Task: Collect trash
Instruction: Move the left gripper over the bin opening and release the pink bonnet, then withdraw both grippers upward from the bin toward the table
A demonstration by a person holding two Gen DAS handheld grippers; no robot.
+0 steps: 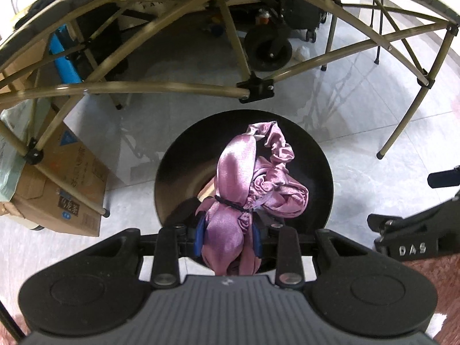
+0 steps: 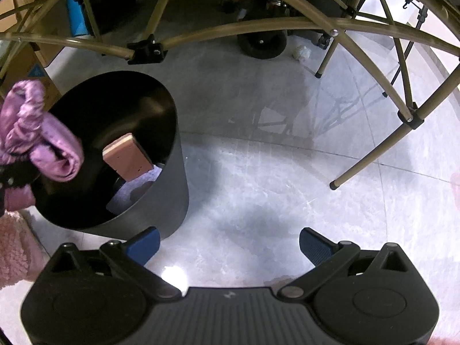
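Left wrist view: your left gripper [image 1: 228, 237] clamps the pink cloth [image 1: 244, 184], which hangs over the open mouth of the black bin [image 1: 172, 172], inside its rim. Your right gripper [image 2: 228, 245] is spread wide and empty over bare floor [image 2: 273, 172], just beside the bin's wall. Frame legs [image 2: 371, 155] stand well right.

The left hand-held gripper [image 1: 228, 240] has its blue pads [image 1: 197, 237] mostly buried under the pink satin cloth [image 1: 244, 184] they clamp. That cloth covers the middle of the black trash bin [image 1: 172, 172], hiding its contents (a tan corner shows at nine o'clock). In the right wrist view the cloth is cut off at the left edge, and the pink brick [image 2: 128, 158] masks the lilac rag [image 2: 135, 189] beneath.
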